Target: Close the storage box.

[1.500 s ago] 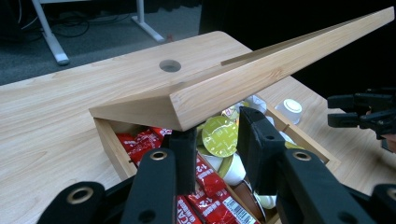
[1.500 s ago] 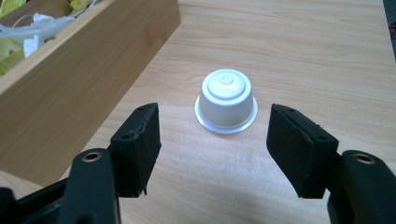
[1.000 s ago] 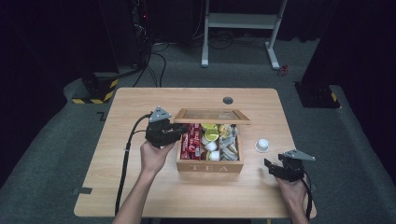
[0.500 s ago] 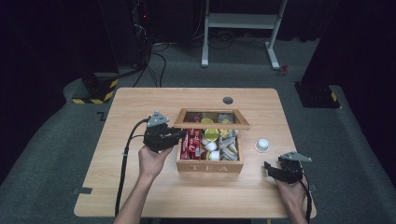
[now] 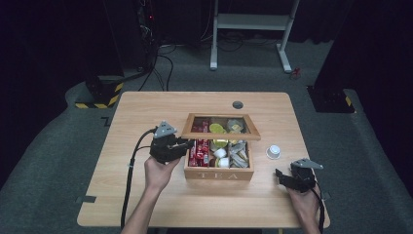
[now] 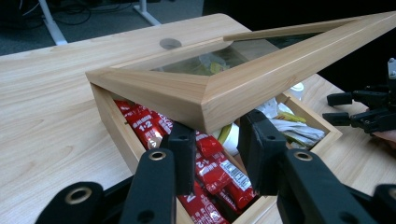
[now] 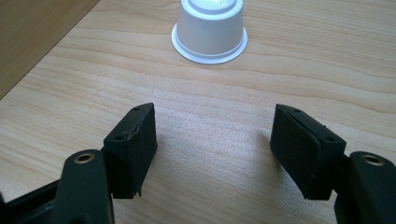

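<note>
The left claw (image 6: 217,149) is clamped on the front corner of the glass-paned lid (image 6: 243,88) of the wooden tea box (image 5: 218,168), so the lid is being held partway up, tilted over the compartments. Under it, red sachets (image 6: 205,163) are packed along the box's left side, with yellow and white packets (image 5: 220,146) further in. The box is parked mid-tabletop (image 5: 146,112).

The right claw (image 7: 212,149) is held wide open with nothing between the jaws, low over the tabletop to the right of the box. A small white capsule (image 7: 209,29) is sat upside down just ahead of it, between claw and box.

The lid-handling step looks like what's in hand, though up or down can't be called. If the capsule is meant for the box, the lid needs holding steady while the capsule gets picked up by the right claw.
</note>
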Available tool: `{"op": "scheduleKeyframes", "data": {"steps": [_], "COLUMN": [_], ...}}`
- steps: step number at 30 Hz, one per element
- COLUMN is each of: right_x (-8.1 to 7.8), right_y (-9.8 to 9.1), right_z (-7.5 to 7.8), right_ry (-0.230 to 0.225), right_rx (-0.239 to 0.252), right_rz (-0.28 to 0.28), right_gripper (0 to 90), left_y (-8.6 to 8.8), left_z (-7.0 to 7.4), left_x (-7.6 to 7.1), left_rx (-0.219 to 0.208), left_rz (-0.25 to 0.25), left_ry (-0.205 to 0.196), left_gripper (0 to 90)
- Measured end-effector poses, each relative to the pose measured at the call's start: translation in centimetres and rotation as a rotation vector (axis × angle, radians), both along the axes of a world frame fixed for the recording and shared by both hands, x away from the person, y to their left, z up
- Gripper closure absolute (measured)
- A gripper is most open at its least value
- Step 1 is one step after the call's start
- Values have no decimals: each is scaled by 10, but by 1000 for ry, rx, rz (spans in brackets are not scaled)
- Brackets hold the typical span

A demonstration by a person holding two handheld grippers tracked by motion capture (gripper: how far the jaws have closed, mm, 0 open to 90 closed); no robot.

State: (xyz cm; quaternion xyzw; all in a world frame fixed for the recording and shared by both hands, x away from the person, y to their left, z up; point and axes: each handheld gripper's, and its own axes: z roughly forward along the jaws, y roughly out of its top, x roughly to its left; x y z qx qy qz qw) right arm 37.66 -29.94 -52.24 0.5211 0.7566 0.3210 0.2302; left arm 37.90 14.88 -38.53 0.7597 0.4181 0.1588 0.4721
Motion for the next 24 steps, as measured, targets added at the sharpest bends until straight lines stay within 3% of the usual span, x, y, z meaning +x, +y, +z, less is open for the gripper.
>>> {"op": "scheduleKeyframes", "data": {"steps": [11, 24], "right_x": [0, -1], "right_y": [1, 1], "right_z": [0, 0], "right_ry": [1, 1], "right_rx": [-2, -2], "right_rz": [-6, -11], "right_gripper": [314, 314], "left_y": [2, 4], "left_z": [-11, -25], "left_x": [-6, -12], "left_rx": [-7, -6], "left_rz": [17, 3], "left_ry": [17, 27], "left_gripper": [656, 621]}}
